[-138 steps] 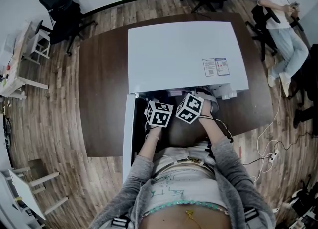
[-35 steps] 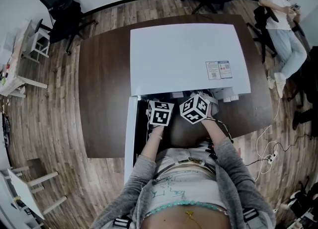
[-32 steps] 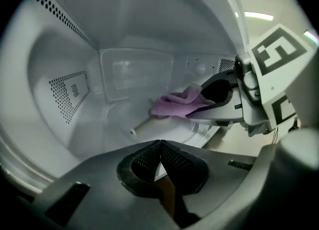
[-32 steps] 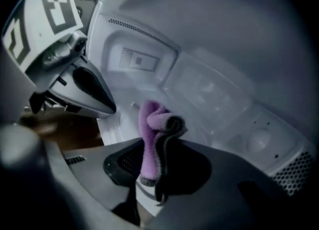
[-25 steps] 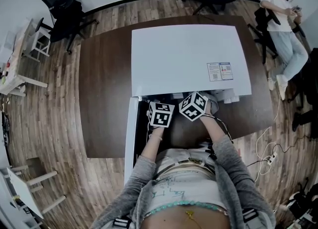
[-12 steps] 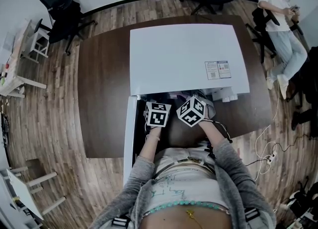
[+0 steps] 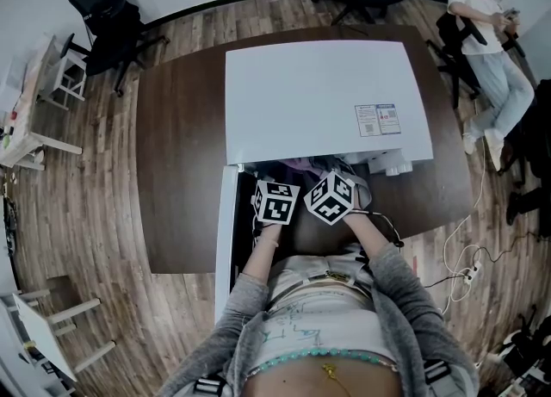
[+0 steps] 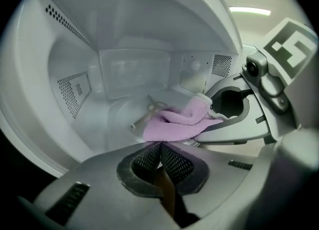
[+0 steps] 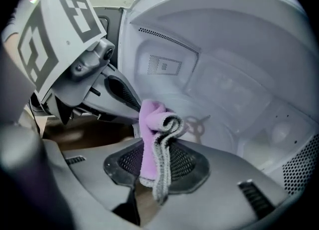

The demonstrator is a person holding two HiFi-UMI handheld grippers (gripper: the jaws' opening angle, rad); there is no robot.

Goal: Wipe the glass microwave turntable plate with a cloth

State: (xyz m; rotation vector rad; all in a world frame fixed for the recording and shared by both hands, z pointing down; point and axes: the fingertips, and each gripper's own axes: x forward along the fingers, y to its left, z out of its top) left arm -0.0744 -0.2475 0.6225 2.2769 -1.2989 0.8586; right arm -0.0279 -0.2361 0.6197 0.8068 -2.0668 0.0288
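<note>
The clear glass turntable plate (image 8: 117, 120) lies on the floor of the white microwave cavity and shows only faintly. Its three-armed hub (image 9: 197, 123) is seen through the glass. My right gripper (image 9: 157, 166) is shut on a folded pink cloth (image 9: 155, 139) with a grey edge, which stands up between its pads. From the left gripper view the cloth (image 8: 175, 123) rests low over the plate, near the hub. My left gripper (image 8: 160, 149) is shut at the cavity's front edge, with nothing visible between its pads. Both marker cubes (image 7: 275, 201) (image 7: 330, 197) sit at the oven's opening.
The microwave (image 7: 320, 94) stands on a dark brown table (image 7: 179, 163), its door (image 7: 223, 232) swung open to the left. Perforated vents (image 8: 74, 90) line the cavity walls. A white cable (image 7: 461, 253) trails off the table's right side. A person (image 7: 486, 34) sits at the far right.
The right gripper's cube has shifted a little toward me and to the left, and a strip of the pink cloth now shows at the oven's mouth. The left gripper has stayed put.
</note>
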